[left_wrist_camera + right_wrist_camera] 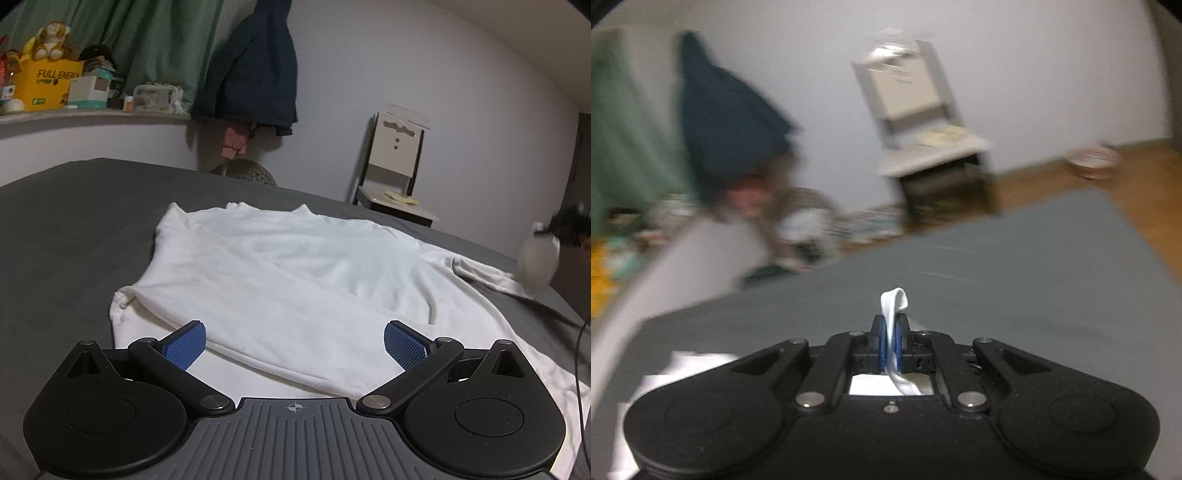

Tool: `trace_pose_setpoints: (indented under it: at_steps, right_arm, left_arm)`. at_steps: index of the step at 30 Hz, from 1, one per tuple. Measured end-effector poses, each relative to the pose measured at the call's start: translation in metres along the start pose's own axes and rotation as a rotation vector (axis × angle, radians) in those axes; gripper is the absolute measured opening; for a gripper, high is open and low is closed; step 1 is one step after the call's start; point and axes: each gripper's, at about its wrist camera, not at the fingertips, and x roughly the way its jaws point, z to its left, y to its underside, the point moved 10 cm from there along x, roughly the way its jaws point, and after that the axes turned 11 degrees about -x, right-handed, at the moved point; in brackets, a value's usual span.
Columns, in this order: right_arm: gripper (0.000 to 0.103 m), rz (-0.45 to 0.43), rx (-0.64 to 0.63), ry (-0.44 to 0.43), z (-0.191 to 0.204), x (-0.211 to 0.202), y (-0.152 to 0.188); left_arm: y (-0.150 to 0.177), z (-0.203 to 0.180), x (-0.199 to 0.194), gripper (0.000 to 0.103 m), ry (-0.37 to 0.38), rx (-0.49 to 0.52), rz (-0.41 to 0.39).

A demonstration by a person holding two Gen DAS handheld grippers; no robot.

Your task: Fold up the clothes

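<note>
A white long-sleeved shirt lies spread on the grey bed. My left gripper hovers open over the shirt's near part, its blue pads wide apart with only flat cloth below. At the far right of the left wrist view the right gripper shows as a dark blur lifting the end of a sleeve. In the right wrist view my right gripper is shut on a strip of white shirt fabric that sticks up between the pads. More white cloth lies low at left.
A wooden chair stands beyond the bed's far edge, with a dark blue jacket hanging on the wall. A shelf with boxes and a plush toy runs at the left. Wooden floor lies past the bed's right edge.
</note>
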Motion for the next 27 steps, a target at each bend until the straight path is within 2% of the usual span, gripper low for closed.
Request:
trace_pose_setpoints:
  at_steps: [3,6,9,12,15,18,21,24,27]
  right_arm:
    - [0.006,-0.039,-0.064,-0.179,0.097,-0.016,-0.019]
    - [0.006,-0.054,-0.120,-0.355,0.200,-0.030,-0.021]
    - [0.006,-0.038,-0.166,-0.509,0.290,-0.046,0.003]
    - [0.006,0.025,-0.189,-0.621,0.362,-0.050,0.053]
    - [0.006,0.104,-0.237,-0.624,0.401,-0.035,0.114]
    - [0.005,0.183,-0.291,-0.604,0.432,-0.018,0.175]
    - [0.006,0.217,-0.394,-0.568,0.454,-0.020,0.221]
    - [0.006,0.237,-0.500,-0.534,0.474,-0.027,0.260]
    - [0.006,0.237,-0.546,-0.548,0.493,-0.035,0.279]
  left_arm:
    - [-0.008,0.004,-0.007,0.103,0.015,-0.044,-0.018]
    - [-0.018,0.009,-0.015,0.103,0.019,-0.086,-0.044]
    - [-0.029,0.018,-0.025,0.103,-0.001,-0.110,-0.077]
    - [-0.037,0.030,-0.032,0.103,0.006,-0.160,-0.093]
    - [-0.046,0.042,-0.037,0.103,0.065,-0.222,-0.102]
    - [-0.058,0.055,-0.046,0.103,0.178,-0.281,-0.132]
    - [-0.068,0.075,-0.054,0.103,0.249,-0.407,-0.178]
    - [-0.069,0.089,-0.050,0.103,0.266,-0.471,-0.172]
    - [-0.062,0.083,-0.035,0.103,0.276,-0.454,-0.109]
